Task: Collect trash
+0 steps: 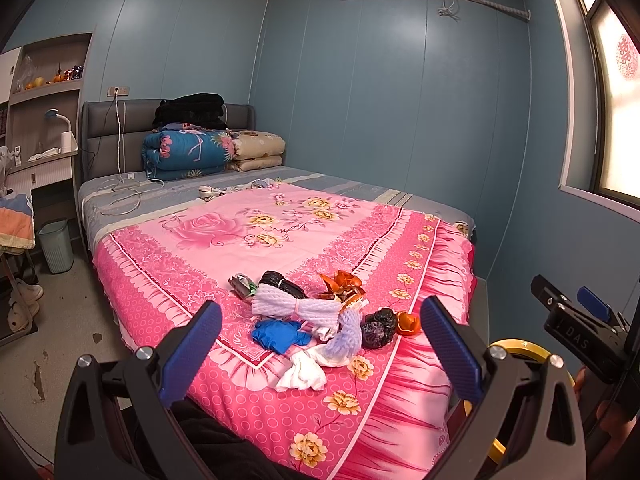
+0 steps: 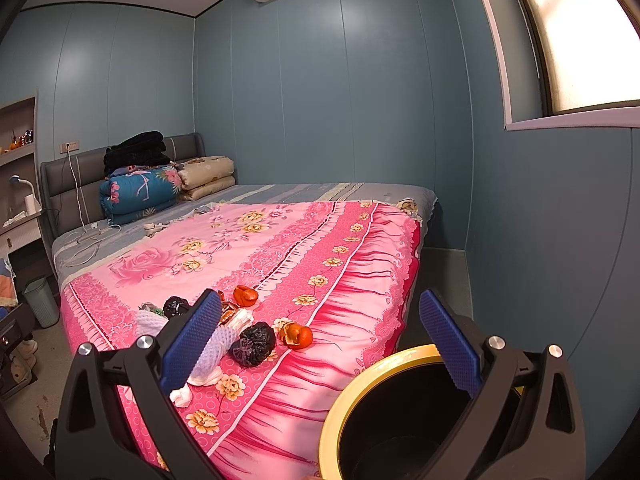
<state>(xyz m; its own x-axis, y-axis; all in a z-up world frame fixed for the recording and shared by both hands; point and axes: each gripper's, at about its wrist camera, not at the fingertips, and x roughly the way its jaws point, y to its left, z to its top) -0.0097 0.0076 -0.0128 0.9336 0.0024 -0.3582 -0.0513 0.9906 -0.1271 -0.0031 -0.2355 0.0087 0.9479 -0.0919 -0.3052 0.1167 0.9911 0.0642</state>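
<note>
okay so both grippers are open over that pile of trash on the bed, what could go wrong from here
The orange peel lies close to the bed's edge, so a nudge could send it to the floor. The trash overlaps: closing on the white foam net may drag the black bag along. The yellow-rimmed bin sits below the mattress edge, so a drop could miss.

The left tool [image 1: 320,354] hangs with its jaws wide apart over the pink bedspread [image 1: 248,240]. Between them lies a trash pile [image 1: 320,316]: white netting, blue glove [image 1: 278,334], black bags, orange peel [image 1: 408,323]. At 4 o'clock, the right tool [image 1: 576,312] juts above a yellow-rimmed bin [image 1: 520,346].
</note>
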